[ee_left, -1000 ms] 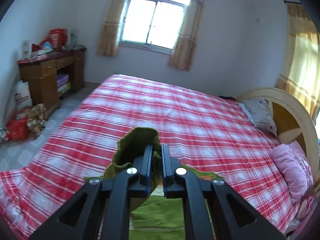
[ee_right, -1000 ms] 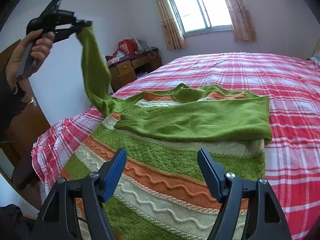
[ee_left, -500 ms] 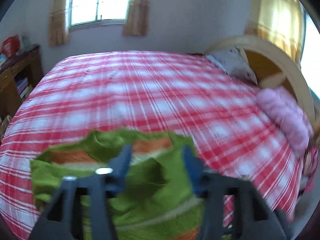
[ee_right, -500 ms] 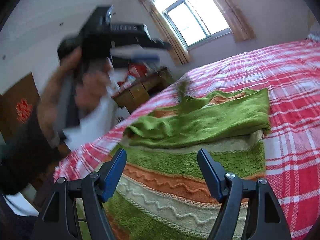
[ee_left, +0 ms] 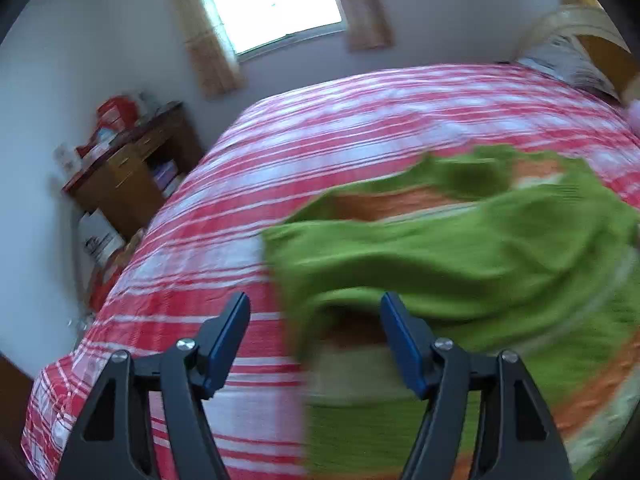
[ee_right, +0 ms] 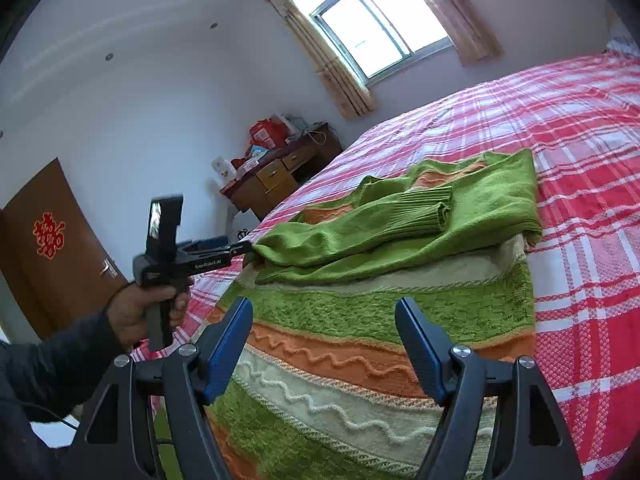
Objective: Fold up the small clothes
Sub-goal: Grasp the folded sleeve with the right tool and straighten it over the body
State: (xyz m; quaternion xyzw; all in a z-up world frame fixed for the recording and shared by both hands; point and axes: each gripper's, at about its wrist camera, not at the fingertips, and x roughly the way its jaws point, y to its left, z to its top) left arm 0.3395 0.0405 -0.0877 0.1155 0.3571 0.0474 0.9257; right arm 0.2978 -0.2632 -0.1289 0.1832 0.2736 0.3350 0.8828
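A green knit sweater (ee_right: 380,320) with orange and cream bands lies on the red plaid bed (ee_right: 580,128). Both sleeves are folded across its chest; the ribbed cuff (ee_right: 436,212) of one lies on top. My left gripper (ee_left: 316,344) is open and empty, low at the sweater's (ee_left: 460,256) left shoulder edge. In the right wrist view the left gripper (ee_right: 240,246) reaches the folded sleeve's edge from the left. My right gripper (ee_right: 324,344) is open and empty, above the sweater's lower body.
A wooden desk (ee_right: 280,176) with a red bag and boxes stands by the wall left of the bed. A brown door (ee_right: 52,248) is at far left. Pillows (ee_left: 568,60) and headboard lie at the bed's far right. A window is behind the bed.
My left gripper carried the raised sleeve down across the sweater, opened and let it go, then drew back to the left edge. The right gripper stayed open over the hem.
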